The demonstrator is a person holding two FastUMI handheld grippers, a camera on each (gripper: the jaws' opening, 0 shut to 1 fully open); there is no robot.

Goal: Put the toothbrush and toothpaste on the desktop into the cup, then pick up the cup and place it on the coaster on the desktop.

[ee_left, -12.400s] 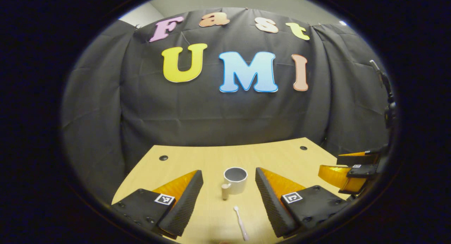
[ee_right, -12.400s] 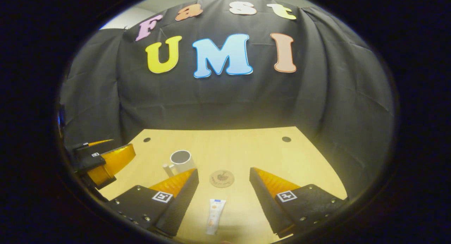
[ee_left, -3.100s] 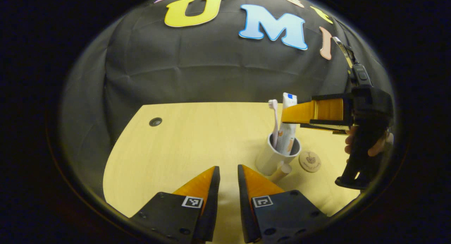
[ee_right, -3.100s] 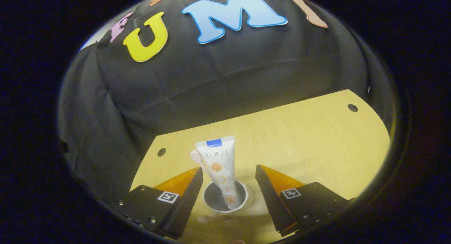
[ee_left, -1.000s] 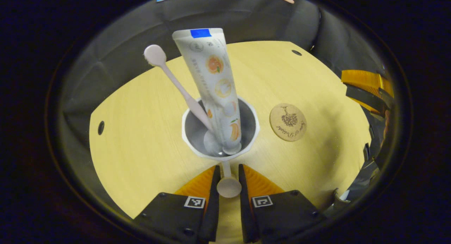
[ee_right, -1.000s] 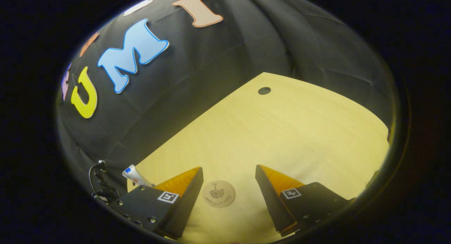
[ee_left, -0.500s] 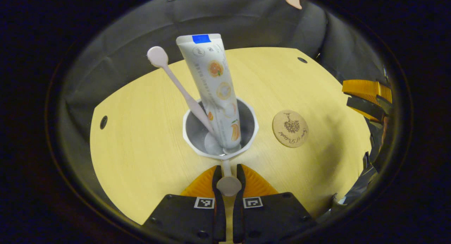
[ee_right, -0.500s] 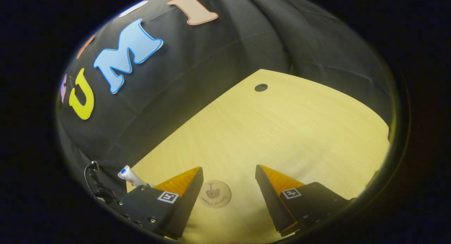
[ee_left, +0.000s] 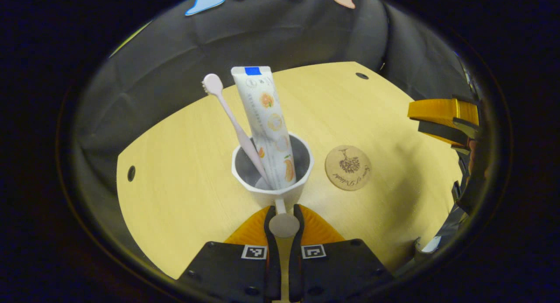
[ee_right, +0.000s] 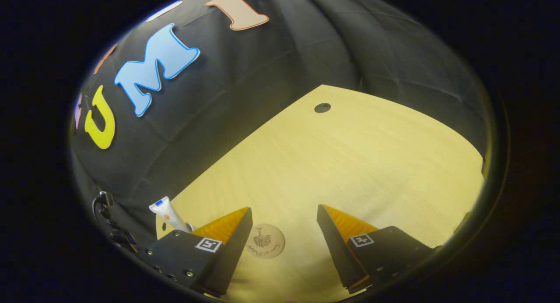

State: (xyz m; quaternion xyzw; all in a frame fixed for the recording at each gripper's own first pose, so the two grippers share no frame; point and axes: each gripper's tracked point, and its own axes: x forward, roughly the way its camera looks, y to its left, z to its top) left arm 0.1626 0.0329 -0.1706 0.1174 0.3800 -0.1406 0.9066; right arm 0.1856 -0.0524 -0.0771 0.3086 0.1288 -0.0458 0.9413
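Mid-desk (ee_left: 183,180), beside the coaster (ee_left: 348,167), the cup (ee_left: 272,169) with toothbrush (ee_left: 227,114) and toothpaste (ee_left: 267,123) now tilts differently than half a second ago, its handle (ee_left: 283,223) clamped by the left gripper (ee_left: 282,215), suggesting lifting has begun, while the right gripper (ee_right: 284,215) stays spread wide over the coaster.

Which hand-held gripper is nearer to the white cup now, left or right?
Left. The left hand-held gripper is shut on the white cup's handle. The right hand-held gripper hangs open above the round wooden coaster, apart from the cup.
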